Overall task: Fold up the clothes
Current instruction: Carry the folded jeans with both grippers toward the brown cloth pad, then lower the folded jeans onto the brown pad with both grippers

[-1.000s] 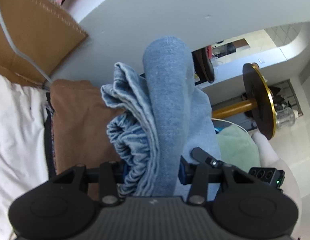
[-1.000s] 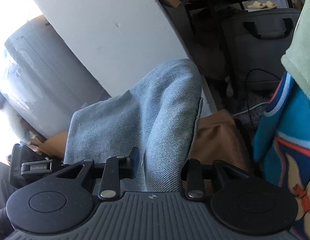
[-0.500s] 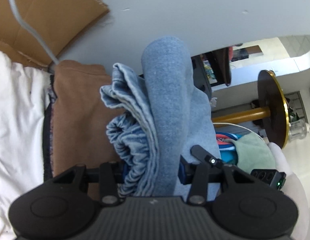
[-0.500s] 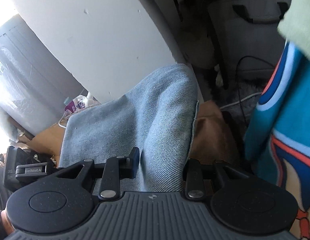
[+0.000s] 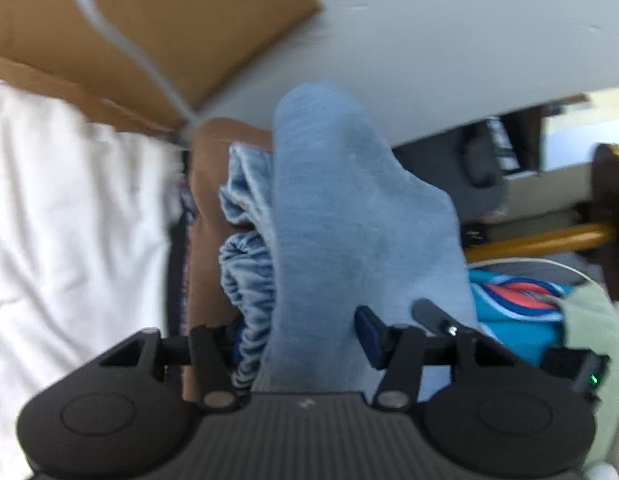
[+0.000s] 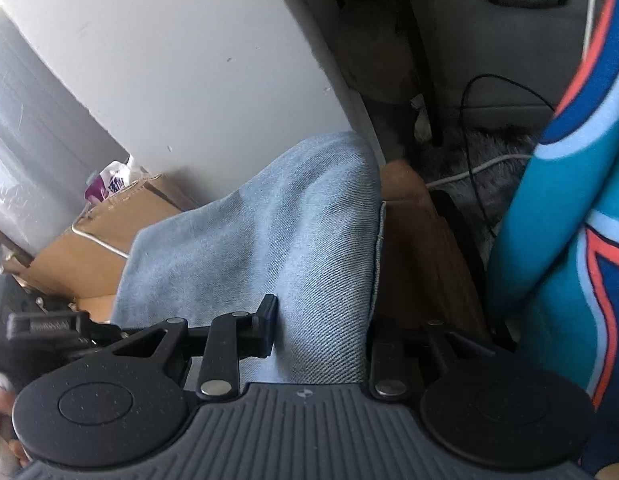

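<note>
A light blue denim garment (image 5: 329, 200) hangs folded over both grippers. In the left wrist view its thick fold and bunched waistband (image 5: 245, 280) lie between the fingers of my left gripper (image 5: 297, 340). That gripper's jaws are opening, and the right pad (image 5: 367, 336) stands just off the fold. In the right wrist view the denim (image 6: 269, 240) runs up from my right gripper (image 6: 321, 332), which is shut on it. The fabric hides both grippers' fingertips.
A brown garment (image 5: 205, 240) lies under the denim beside white cloth (image 5: 69, 220). Cardboard (image 5: 149, 20) with a white cable sits at the back by a pale wall (image 5: 429, 40). A blue patterned garment (image 6: 569, 240) hangs at the right. Cables (image 6: 469, 172) cross a grey rug.
Both grippers have come down with the denim toward the brown garment and cardboard. The left gripper's fingers have spread wider around the fold. The right grip is unchanged.
</note>
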The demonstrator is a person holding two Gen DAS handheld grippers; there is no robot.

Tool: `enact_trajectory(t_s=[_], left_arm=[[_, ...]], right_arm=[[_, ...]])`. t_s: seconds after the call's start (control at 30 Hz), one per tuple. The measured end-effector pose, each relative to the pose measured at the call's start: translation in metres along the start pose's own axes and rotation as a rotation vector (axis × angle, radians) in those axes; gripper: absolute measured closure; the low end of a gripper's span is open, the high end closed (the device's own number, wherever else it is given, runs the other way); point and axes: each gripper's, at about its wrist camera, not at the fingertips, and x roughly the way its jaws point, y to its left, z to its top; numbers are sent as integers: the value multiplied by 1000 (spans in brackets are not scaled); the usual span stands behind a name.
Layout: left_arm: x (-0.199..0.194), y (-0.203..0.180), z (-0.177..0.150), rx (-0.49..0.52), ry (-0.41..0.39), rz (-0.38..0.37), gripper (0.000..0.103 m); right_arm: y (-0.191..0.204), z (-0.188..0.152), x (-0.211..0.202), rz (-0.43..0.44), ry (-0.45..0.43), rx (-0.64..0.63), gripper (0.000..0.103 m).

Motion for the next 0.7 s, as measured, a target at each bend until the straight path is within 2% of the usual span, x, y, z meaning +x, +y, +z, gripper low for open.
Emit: enact_trajectory(t_s=[0.13,0.27,0.37,0.57,0.67,0.7], left_arm=[[-25,-1,10,5,-15,67,47],[-54,-13,23,82,-41,137,48],[-68,-25,33,120,-50,221,48],[-75,-64,40,245,-51,245,50],[-60,-81,35,294,-32,254,60],[-53,-85,35,306,-23,260,61]], right_arm=[[4,2,3,-16,3,-14,72],[7,5,4,-27,5,-27,72],[9,6,4,-36,1,-25,72],[15,8,5,-46,-5,-29,72],[16,7,5,-50,-6,-39,72],[16,7,5,-49,-6,-39,72]])
